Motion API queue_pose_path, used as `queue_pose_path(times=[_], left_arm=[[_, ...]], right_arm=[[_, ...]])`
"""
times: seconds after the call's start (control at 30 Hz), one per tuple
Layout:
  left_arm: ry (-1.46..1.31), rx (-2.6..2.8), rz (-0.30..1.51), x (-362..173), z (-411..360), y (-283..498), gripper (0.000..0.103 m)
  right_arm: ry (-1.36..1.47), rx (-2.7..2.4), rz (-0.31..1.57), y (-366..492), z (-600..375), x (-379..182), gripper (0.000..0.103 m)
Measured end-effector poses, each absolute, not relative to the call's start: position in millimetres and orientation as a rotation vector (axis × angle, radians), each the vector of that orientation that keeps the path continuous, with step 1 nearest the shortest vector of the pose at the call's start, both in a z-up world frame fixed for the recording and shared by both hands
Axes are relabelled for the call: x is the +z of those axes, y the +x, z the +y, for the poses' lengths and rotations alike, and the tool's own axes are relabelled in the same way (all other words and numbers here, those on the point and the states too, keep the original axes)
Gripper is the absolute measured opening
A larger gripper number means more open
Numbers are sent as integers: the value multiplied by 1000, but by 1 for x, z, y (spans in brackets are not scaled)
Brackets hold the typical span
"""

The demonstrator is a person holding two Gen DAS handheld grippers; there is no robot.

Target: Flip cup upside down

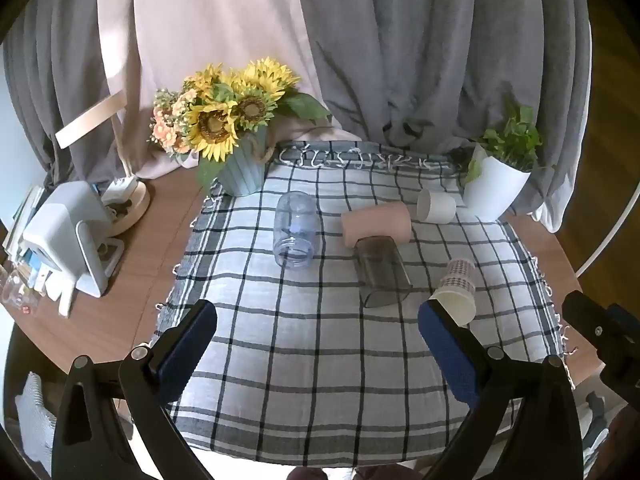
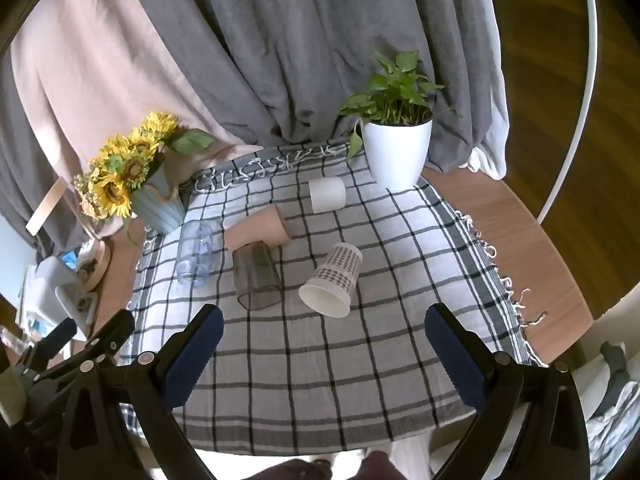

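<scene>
Several cups lie on their sides on a checked cloth (image 1: 304,360) (image 2: 340,368). A clear bluish cup (image 1: 295,230) (image 2: 196,252), a pink cup (image 1: 376,224) (image 2: 260,230), a smoky grey cup (image 1: 380,272) (image 2: 256,276), a white cup (image 1: 436,206) (image 2: 327,195) and a patterned paper cup (image 1: 458,292) (image 2: 332,280). My left gripper (image 1: 318,332) is open and empty above the cloth's near part. My right gripper (image 2: 324,336) is open and empty, just short of the paper cup.
A sunflower vase (image 1: 240,168) (image 2: 156,204) stands back left, a white potted plant (image 1: 496,188) (image 2: 396,152) back right. White appliances (image 1: 68,240) sit on the wooden table (image 1: 132,280) left. Curtains hang behind. The right gripper's edge shows in the left view (image 1: 604,336).
</scene>
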State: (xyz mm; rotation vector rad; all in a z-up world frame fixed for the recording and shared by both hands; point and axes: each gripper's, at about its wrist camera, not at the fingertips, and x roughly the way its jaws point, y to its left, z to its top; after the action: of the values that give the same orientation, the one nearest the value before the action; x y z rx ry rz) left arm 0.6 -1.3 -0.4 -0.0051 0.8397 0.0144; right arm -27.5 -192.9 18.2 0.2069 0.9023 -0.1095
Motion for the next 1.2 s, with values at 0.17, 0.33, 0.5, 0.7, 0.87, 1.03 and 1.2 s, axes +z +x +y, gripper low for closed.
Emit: queue_pose_path(times=[0.17,0.33,0.5,0.7,0.87,1.03,1.2], left_arm=[[-19,9,844,0,2,2,103],[-26,4,837,-3,6,0,103],[-25,11,840,-3,3,2,103],[-22,13,837,-3,5,3,103],[-23,12,839,-3,5,2,103],[-24,11,840,-4,6,1,103],[-23,12,839,-4,6,1,103]], right_arm=[[206,-109,899,-28,-193,19,101],[206,-106,896,-28,-192,19,101],[203,-102,902,-26,-190,17,101],[205,-108,899,-26,-189,18,101],[205,-108,902,-26,-188,16,101],[205,-109,904,-27,-189,15,101],[205,-108,904,-26,-187,12,101]])
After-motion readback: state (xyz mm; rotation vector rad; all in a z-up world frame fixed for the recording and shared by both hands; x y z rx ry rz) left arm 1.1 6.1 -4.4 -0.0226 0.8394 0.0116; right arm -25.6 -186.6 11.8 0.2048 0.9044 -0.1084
